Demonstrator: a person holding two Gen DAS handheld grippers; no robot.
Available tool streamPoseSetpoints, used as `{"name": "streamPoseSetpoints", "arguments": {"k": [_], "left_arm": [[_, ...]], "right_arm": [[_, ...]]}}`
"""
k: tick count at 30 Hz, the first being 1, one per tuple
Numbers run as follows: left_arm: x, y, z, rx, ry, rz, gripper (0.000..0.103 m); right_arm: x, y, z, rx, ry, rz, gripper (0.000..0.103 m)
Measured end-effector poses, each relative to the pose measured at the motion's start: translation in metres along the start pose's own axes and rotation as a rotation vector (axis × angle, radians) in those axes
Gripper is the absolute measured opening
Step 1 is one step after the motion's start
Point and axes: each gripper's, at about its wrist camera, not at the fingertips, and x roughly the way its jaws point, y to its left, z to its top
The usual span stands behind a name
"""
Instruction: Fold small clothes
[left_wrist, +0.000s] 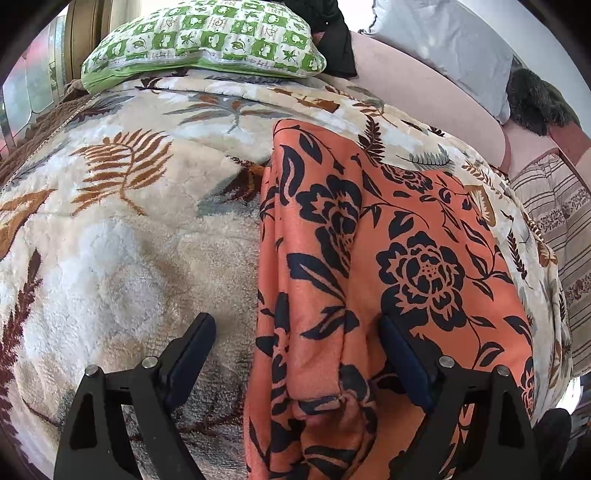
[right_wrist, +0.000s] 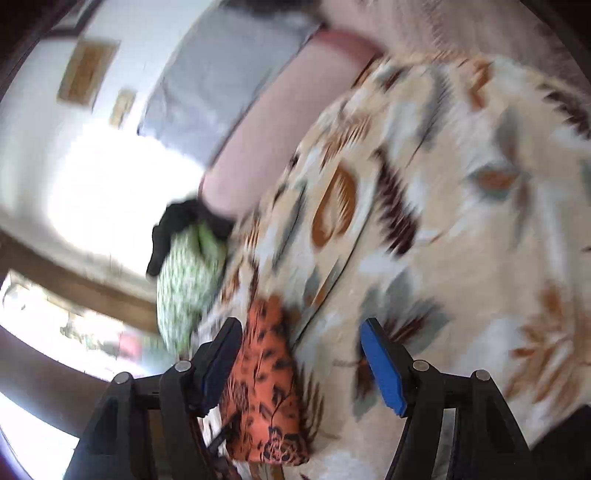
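while blurred, orange garment (right_wrist: 264, 391) (edge hidden), grippers agape

Plush, fuzzy blanket (left_wrist: 122, 236), leaf-printed, pile matt and slightly matted at 7 o'clock. Soft orange cloth (left_wrist: 369, 258) with black flowers, brushed and matt, creased at 6 o'clock. Quilted cotton pillow (left_wrist: 207, 40) at 12 o'clock, green-checked, under glossy clear plastic. Matt black plastic on left gripper (left_wrist: 295, 354), bare metal pins, dark rubbery pads. Same plastic on right gripper (right_wrist: 299, 362), smooth blue pads (right_wrist: 384, 373). Blurred wood frame (right_wrist: 86, 72) at 10 o'clock.
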Motion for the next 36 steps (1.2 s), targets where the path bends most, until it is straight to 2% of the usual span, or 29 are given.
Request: {"name": "streamPoseSetpoints", "arguments": {"k": [1, 2, 3, 4, 6, 8, 10, 13, 18, 23, 25, 26, 29, 33, 36], "left_arm": [[-0.002, 0.000, -0.001, -0.008, -0.002, -0.001, 0.091], [-0.004, 0.001, -0.001, -0.021, -0.001, -0.008, 0.091], [-0.009, 0.003, -0.002, -0.036, -0.004, -0.016, 0.091], [-0.016, 0.005, -0.003, -0.055, -0.015, -0.028, 0.091], [-0.034, 0.010, -0.007, -0.091, -0.043, -0.049, 0.091], [-0.054, 0.016, -0.015, -0.110, -0.080, -0.071, 0.091], [-0.066, 0.021, -0.026, -0.097, -0.080, -0.040, 0.091], [-0.069, 0.032, -0.042, -0.096, -0.044, 0.032, 0.091], [-0.060, 0.039, -0.053, -0.098, 0.020, 0.050, 0.091], [-0.065, 0.040, -0.053, -0.108, -0.001, 0.010, 0.091], [-0.048, 0.037, -0.056, -0.060, 0.054, 0.082, 0.091], [-0.044, 0.037, -0.056, -0.054, 0.060, 0.087, 0.091], [-0.057, 0.032, -0.051, -0.057, 0.037, 0.077, 0.090], [-0.078, 0.022, -0.031, -0.053, -0.045, 0.008, 0.090], [-0.070, 0.011, -0.008, -0.025, -0.048, -0.009, 0.090]], "right_arm": [[-0.034, -0.013, 0.018, 0.061, -0.136, -0.051, 0.083], [-0.063, -0.022, 0.029, 0.102, -0.230, -0.086, 0.087], [-0.080, -0.026, 0.037, 0.104, -0.260, -0.085, 0.087], [-0.085, -0.022, 0.034, 0.080, -0.246, -0.079, 0.087], [-0.059, -0.002, 0.009, -0.028, -0.119, -0.080, 0.088], [-0.004, 0.024, -0.041, -0.135, 0.078, -0.048, 0.088], [0.040, 0.048, -0.093, -0.218, 0.216, -0.006, 0.088], [0.087, 0.082, -0.158, -0.337, 0.374, 0.081, 0.088], [0.160, 0.141, -0.241, -0.441, 0.592, 0.205, 0.088], [0.230, 0.158, -0.267, -0.423, 0.659, 0.226, 0.088], [0.254, 0.148, -0.269, -0.413, 0.684, 0.184, 0.088], [0.264, 0.139, -0.270, -0.387, 0.706, 0.154, 0.089], [0.265, 0.131, -0.266, -0.351, 0.701, 0.188, 0.089], [0.263, 0.131, -0.263, -0.368, 0.718, 0.193, 0.089], [0.261, 0.131, -0.263, -0.374, 0.714, 0.200, 0.089]]}}
